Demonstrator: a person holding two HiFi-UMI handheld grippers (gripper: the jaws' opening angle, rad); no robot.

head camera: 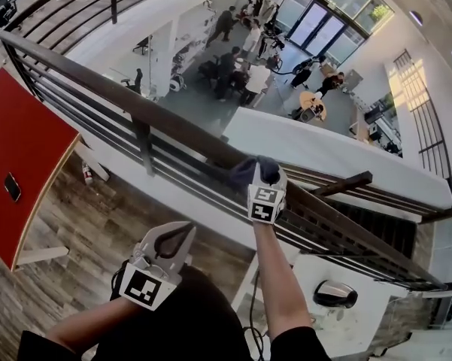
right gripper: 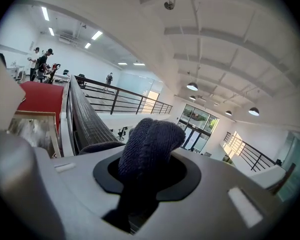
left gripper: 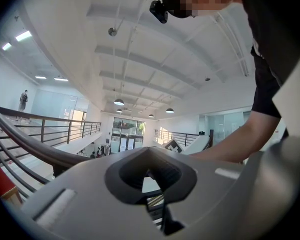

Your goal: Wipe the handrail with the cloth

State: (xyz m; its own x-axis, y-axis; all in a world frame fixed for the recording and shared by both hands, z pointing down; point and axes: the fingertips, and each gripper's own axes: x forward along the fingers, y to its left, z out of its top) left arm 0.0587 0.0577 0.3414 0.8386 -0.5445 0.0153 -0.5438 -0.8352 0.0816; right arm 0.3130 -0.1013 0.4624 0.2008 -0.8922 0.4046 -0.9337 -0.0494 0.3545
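My right claw [head camera: 262, 176] is clamped on the dark cloth [head camera: 243, 174]. The cloth bulges out from between its jaws and lies against the handrail [head camera: 135, 104] just ahead. My left claw [head camera: 177, 238] hangs well back from the rail, jaws together, holding nothing.

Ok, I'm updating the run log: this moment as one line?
right gripper shut on cloth | cloth on handrail | left gripper shut, empty, off handrail

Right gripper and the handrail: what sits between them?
The dark knitted cloth, clamped in the right gripper, lies between it and the handrail. The head view shows this.
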